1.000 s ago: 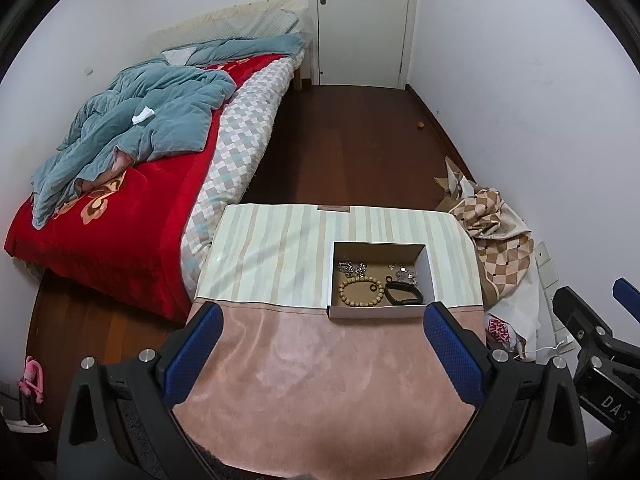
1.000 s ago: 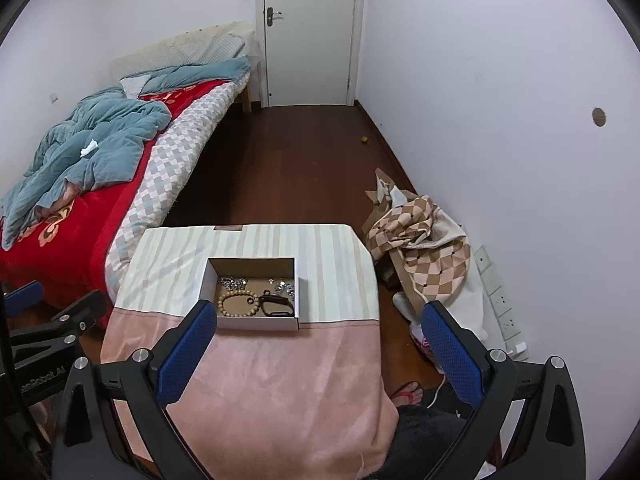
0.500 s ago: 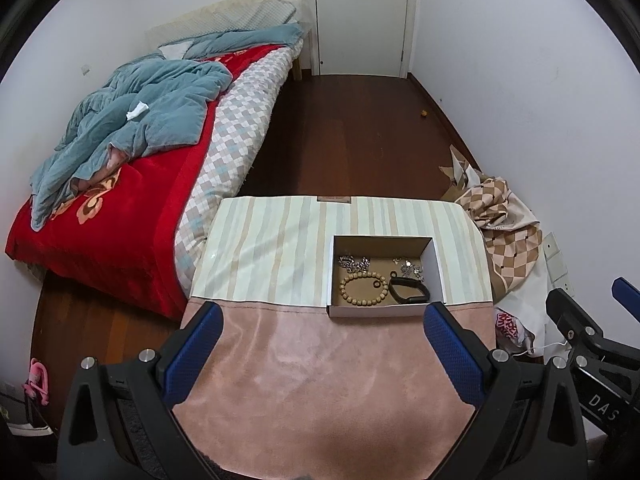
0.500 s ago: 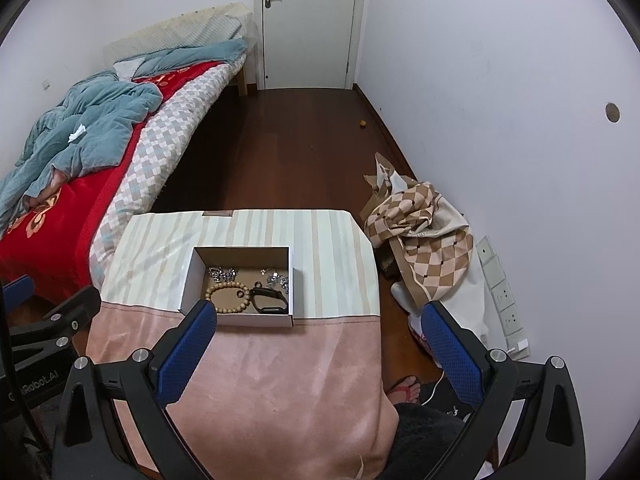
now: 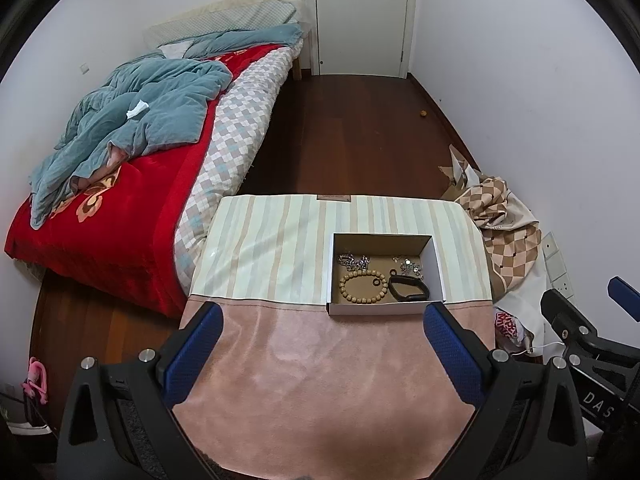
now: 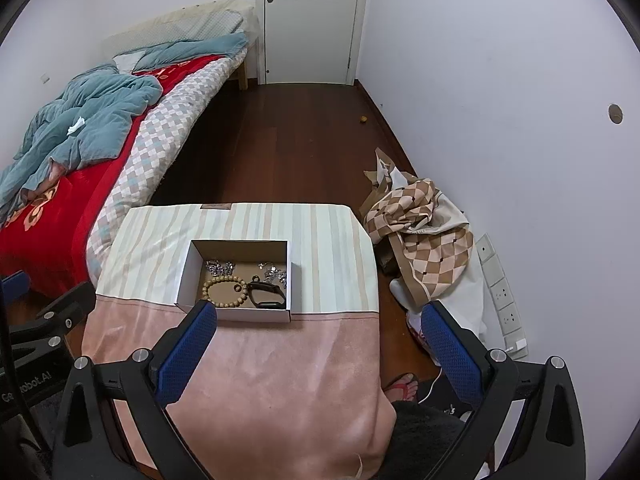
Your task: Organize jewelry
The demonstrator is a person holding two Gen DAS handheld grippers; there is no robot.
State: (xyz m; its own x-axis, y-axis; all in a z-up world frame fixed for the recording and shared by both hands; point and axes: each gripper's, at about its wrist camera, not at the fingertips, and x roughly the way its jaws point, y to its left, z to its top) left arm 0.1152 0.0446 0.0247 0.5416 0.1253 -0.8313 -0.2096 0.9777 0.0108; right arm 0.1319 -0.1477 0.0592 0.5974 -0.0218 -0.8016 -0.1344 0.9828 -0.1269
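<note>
Left tongs (image 5: pixel 322 350) spread wide, holding nothing, low in frame above pink cloth (image 5: pixel 320 380); right tongs (image 6: pixel 318 344) likewise wide, holding nothing. Tabletop (image 5: pixel 272 240) with bare striped stretch left of box (image 5: pixel 384 309); bed (image 5: pixel 100 216) just beside at left edge, floor (image 5: pixel 352 136) open toward door at top. Box centre-right, open-topped; inside, bead bracelet (image 5: pixel 363 288), black band (image 5: pixel 408 290) beside it, silver chains (image 5: pixel 352 262) along far wall.
</note>
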